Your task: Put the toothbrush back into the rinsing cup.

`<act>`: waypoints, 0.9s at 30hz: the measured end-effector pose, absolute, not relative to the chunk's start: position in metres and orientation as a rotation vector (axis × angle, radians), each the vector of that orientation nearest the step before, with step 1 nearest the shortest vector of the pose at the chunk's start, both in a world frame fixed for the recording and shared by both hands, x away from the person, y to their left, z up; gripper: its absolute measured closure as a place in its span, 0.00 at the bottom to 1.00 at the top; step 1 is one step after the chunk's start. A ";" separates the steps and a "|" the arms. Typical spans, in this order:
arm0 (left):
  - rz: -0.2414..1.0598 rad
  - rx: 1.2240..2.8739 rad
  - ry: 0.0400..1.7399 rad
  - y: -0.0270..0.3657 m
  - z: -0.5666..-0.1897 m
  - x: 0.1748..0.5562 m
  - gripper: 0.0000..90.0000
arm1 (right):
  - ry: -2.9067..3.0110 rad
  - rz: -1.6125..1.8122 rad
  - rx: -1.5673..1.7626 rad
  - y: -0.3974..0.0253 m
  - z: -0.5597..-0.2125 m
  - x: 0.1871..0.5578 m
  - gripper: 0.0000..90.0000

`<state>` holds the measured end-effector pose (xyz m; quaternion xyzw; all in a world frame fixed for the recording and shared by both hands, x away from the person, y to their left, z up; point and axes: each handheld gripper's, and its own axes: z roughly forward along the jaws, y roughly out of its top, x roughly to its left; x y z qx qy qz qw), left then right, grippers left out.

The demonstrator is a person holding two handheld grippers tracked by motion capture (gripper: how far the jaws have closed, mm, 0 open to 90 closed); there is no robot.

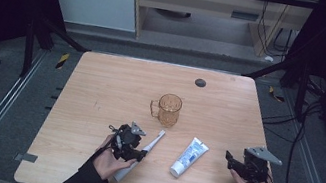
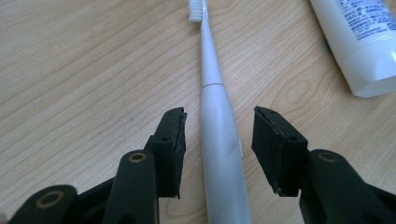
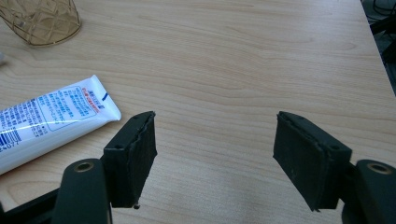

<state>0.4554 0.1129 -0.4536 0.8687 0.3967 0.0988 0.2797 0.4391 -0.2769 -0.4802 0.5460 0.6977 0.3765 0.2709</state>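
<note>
A white electric toothbrush (image 1: 154, 143) lies on the wooden table (image 1: 111, 87), its bristle end toward an amber glass mug (image 1: 169, 109). My left gripper (image 1: 138, 153) is open with one jaw on each side of the toothbrush handle (image 2: 212, 79), and a small gap shows on both sides. In its own view the left gripper (image 2: 219, 116) sits low over the handle. A white toothpaste tube (image 1: 190, 157) lies to the right of the brush. My right gripper (image 1: 231, 160) hovers right of the tube, open and empty (image 3: 215, 121). The tube's flat end (image 3: 51, 116) lies left of its jaws.
The mug's base (image 3: 42, 18) shows at the far left of the right gripper view. The tube's cap end (image 2: 359, 42) lies right of the left jaws. A small black round disc (image 1: 200, 82) sits near the table's far edge. Bare wood stretches beyond the mug.
</note>
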 end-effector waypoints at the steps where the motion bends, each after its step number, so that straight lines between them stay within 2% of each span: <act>1: 0.261 2.338 1.065 0.111 -0.455 0.456 0.60 | 1.880 1.014 1.471 -0.277 -0.480 0.439 0.33; 19: 0.223 2.404 1.097 0.100 -0.470 0.465 0.60 | 1.897 1.007 1.469 -0.276 -0.481 0.441 0.33; 27: 0.209 2.412 1.117 0.100 -0.475 0.469 0.66 | 1.903 1.009 1.474 -0.276 -0.482 0.441 0.33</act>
